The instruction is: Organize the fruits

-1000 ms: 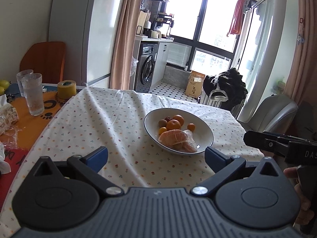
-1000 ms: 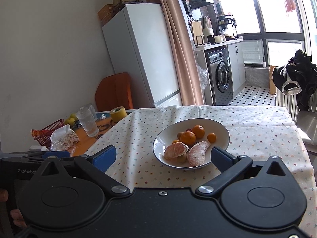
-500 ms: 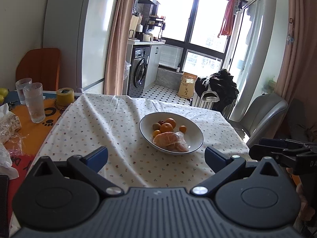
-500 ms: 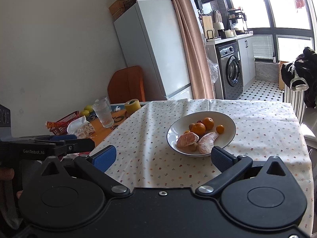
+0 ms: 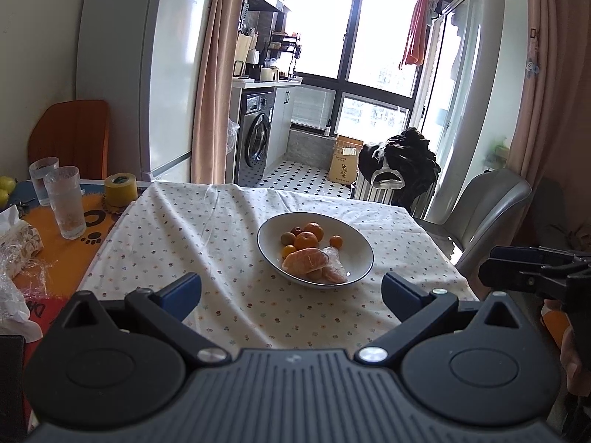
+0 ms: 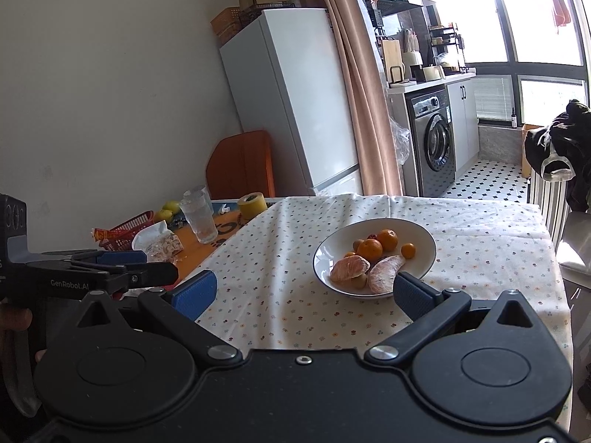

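A white bowl (image 5: 354, 243) (image 6: 421, 232) stands on the flowered tablecloth (image 5: 207, 243). In it lie small oranges (image 5: 306, 240) (image 6: 370, 249), a kiwi (image 5: 287, 238), a peeled pomelo piece (image 5: 306, 261) (image 6: 349, 268) and a wrapped segment (image 5: 334, 269) (image 6: 386, 275). My left gripper (image 5: 291, 293) is open and empty, held back from the bowl over the table's near edge. My right gripper (image 6: 303, 291) is also open and empty, short of the bowl. Each gripper shows at the side of the other's view: the right gripper (image 5: 532, 277), the left gripper (image 6: 110, 277).
Two glasses (image 5: 64, 201), a yellow tape roll (image 5: 120, 190), a red basket (image 6: 129, 227), snack bags and green fruit (image 6: 168, 210) crowd the orange mat at the left. A grey chair (image 5: 487, 206) stands right of the table. Fridge and washing machine lie beyond.
Both grippers have drawn back and risen from the bowl, so the bowl looks smaller and farther. Both stay open and empty.
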